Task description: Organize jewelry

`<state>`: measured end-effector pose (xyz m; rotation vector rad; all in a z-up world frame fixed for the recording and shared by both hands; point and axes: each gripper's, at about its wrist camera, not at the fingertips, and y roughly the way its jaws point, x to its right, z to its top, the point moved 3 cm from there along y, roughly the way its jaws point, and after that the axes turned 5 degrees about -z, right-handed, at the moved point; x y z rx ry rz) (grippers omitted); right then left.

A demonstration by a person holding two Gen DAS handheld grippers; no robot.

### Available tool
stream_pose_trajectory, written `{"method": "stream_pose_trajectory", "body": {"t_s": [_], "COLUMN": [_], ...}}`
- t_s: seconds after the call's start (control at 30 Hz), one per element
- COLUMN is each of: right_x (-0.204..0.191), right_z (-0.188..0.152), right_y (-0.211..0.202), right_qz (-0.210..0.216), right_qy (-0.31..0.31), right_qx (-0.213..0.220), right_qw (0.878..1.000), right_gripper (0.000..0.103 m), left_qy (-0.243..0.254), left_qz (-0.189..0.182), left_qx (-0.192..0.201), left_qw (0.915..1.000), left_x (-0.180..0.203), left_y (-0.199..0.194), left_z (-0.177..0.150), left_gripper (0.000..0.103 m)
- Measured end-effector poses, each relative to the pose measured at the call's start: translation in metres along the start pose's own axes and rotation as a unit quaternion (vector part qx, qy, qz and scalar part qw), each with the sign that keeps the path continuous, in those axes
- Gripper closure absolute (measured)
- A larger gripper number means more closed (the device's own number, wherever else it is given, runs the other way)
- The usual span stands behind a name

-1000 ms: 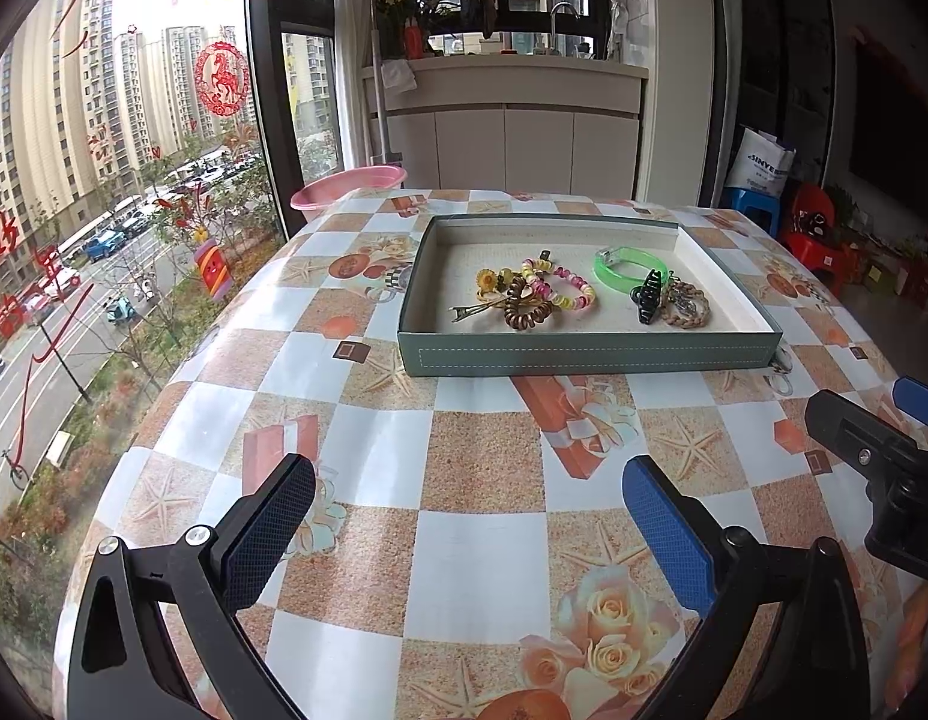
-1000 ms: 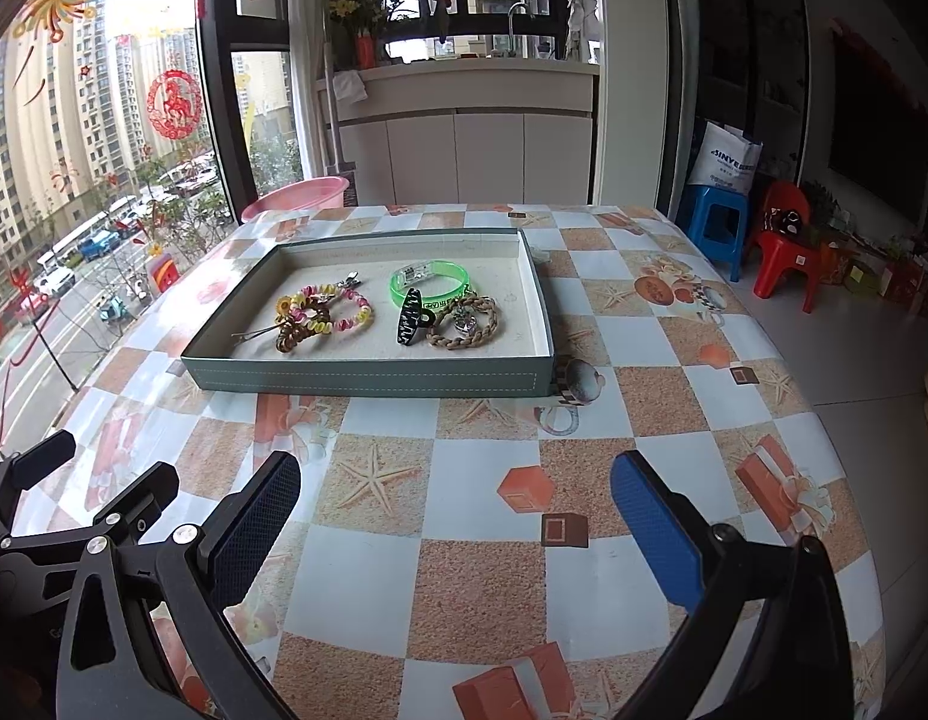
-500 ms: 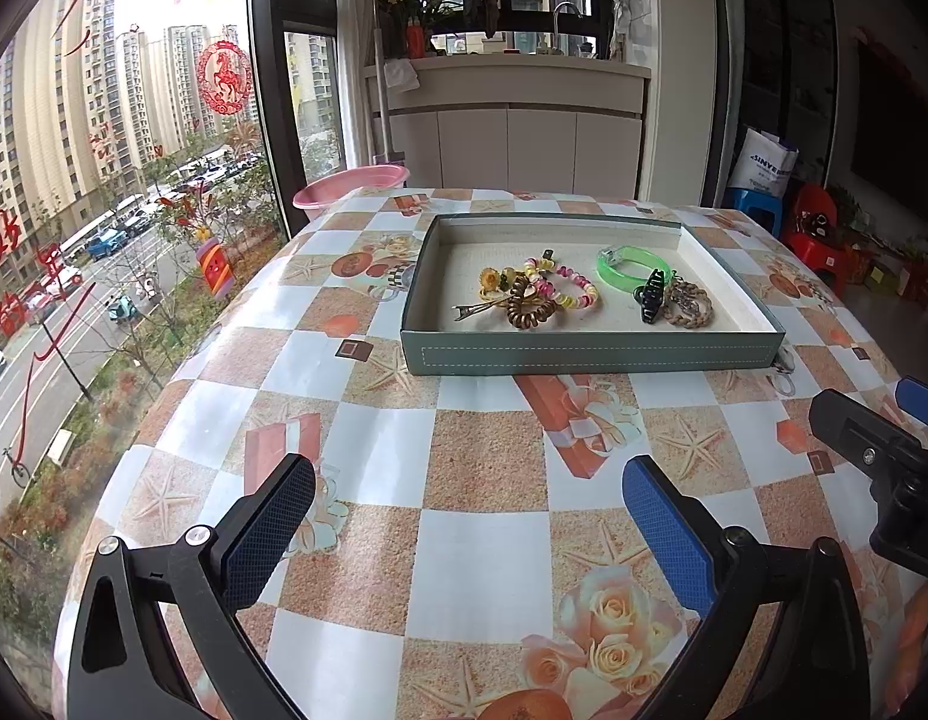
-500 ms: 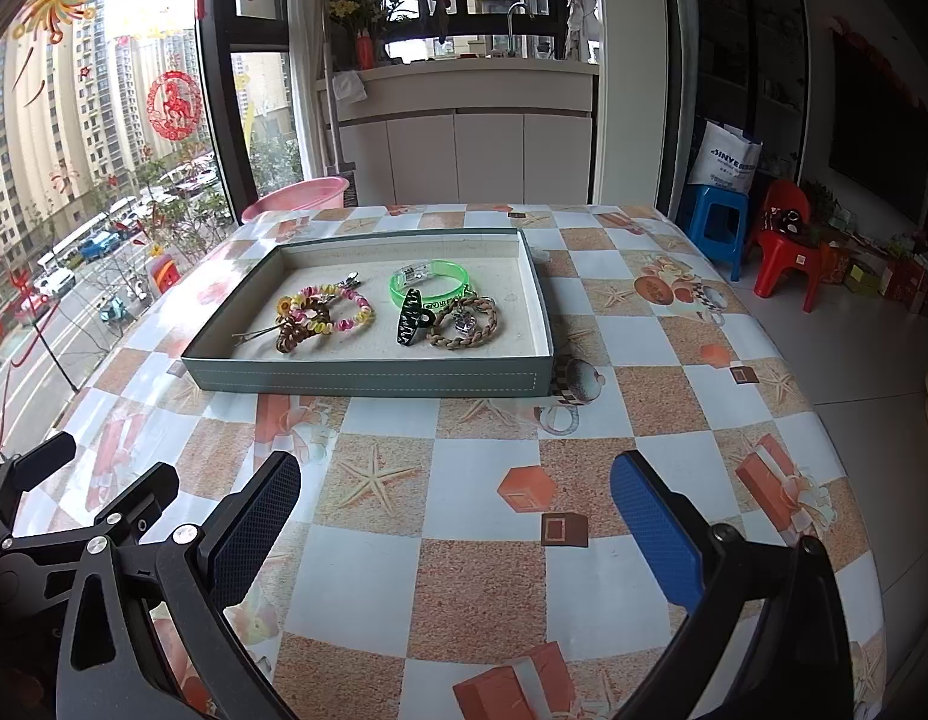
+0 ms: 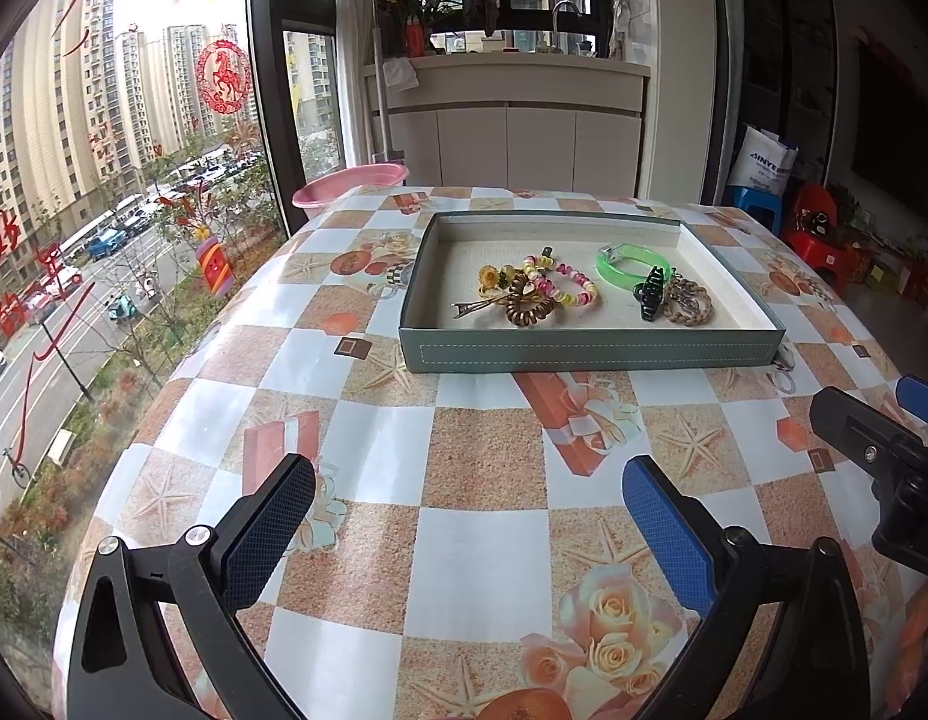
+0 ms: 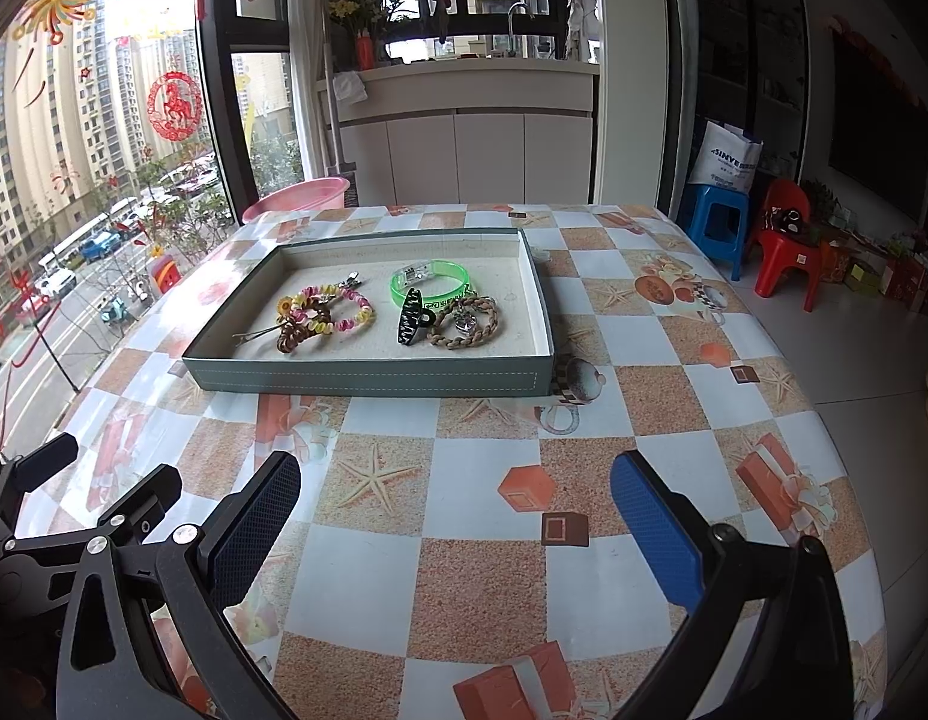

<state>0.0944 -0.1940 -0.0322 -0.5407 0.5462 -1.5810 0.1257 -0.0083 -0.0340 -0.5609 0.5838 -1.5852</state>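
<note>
A grey-green tray (image 5: 590, 355) (image 6: 368, 381) sits mid-table and holds the jewelry. Inside lie a green bangle (image 5: 629, 261) (image 6: 431, 281), a black claw clip (image 5: 651, 293) (image 6: 413, 318), a braided brown bracelet (image 5: 689, 305) (image 6: 467, 324), a pink-and-yellow bead bracelet (image 5: 563, 288) (image 6: 338, 306), a brown coil hair tie (image 5: 527, 307) (image 6: 305, 333) and a metal hair pin (image 5: 479, 303) (image 6: 257, 333). My left gripper (image 5: 464, 531) and right gripper (image 6: 452, 528) both stand open over the tablecloth, well short of the tray, holding nothing.
The table (image 5: 482, 468) wears a checkered starfish-and-rose cloth. A pink basin (image 5: 350, 183) sits past its far left corner by the window. The right gripper's body (image 5: 872, 450) is beside the left one. A blue stool (image 6: 719, 225) and red chair (image 6: 791, 246) stand on the floor at right.
Both views have barely shifted; the tray sits slightly higher in the left wrist view. Both grippers stay open and empty.
</note>
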Motion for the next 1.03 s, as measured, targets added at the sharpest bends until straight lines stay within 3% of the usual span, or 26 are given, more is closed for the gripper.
{"method": "stream_pose_trajectory", "body": {"t_s": [1.03], "right_x": [-0.0003], "right_z": [-0.0009], "right_y": [0.0000], "right_qz": [0.000], "right_qy": [0.003], "right_qx": [-0.002], "right_qw": [1.000], "right_gripper": [0.000], "left_qy": [-0.015], "left_qz": [0.000], "left_qx": [0.002], "left_qw": [0.9999], "left_x": [-0.0039], "left_y": [0.0000], "left_z": [-0.0005], "left_gripper": [0.000]}}
